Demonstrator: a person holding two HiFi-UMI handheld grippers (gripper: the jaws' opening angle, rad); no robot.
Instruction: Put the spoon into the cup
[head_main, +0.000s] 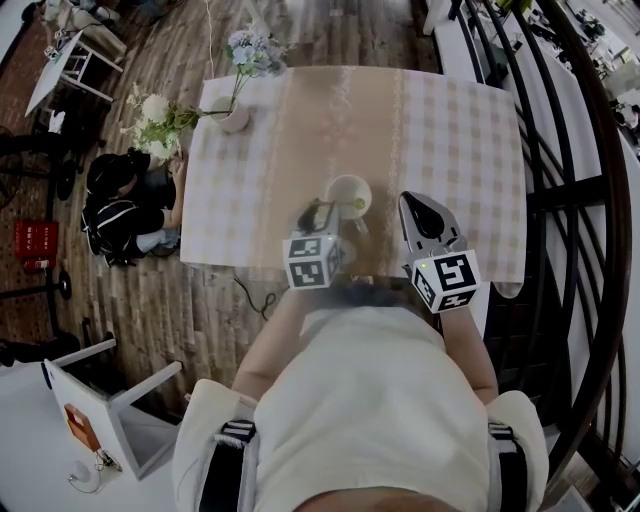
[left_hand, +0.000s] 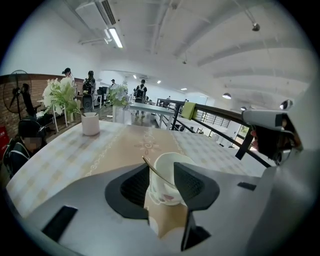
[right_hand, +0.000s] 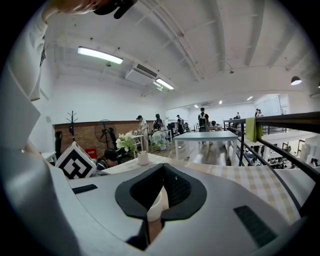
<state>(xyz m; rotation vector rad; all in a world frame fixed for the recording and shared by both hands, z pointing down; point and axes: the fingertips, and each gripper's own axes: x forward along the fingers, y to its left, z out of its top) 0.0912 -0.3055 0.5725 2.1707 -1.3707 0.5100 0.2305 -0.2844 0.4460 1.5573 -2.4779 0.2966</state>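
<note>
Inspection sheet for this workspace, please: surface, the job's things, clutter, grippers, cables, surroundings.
Surface: table, covered with a checked cloth.
Job's things: cup upright near the table's near edge; spoon appears to sit in it, handle leaning out over the rim.
Clutter: vase of flowers at the table's far left corner.
Grippers: left gripper jaws apart, lined up on the cup, pressing on nothing; right gripper jaws together, empty.
Cables: one cable on the wooden floor by the table's near edge.
Surroundings: railing on the right; a person sitting low at the table's left side.
</note>
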